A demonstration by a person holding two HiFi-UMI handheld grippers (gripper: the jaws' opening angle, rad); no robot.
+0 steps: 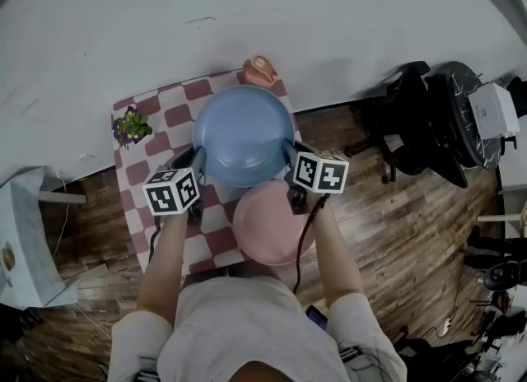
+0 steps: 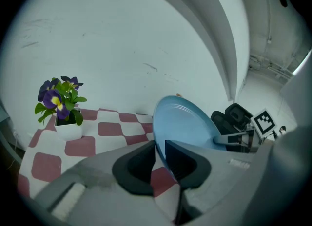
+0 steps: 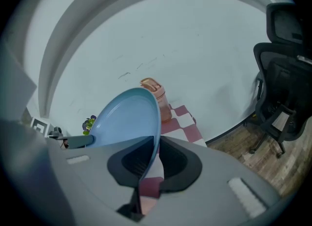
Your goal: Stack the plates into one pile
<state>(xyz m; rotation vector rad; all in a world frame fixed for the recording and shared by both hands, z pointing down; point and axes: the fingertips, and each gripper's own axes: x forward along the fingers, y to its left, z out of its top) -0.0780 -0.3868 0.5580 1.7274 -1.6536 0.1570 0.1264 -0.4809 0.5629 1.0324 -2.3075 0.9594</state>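
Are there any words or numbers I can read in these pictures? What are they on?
No words or numbers can be read here.
The cube on the left gripper: black-and-white square markers, patterns, not letters.
The cube on the right gripper: the same markers.
The white box at the right edge: any print is too small to read.
The blue plate and pink plate: plain, no print.
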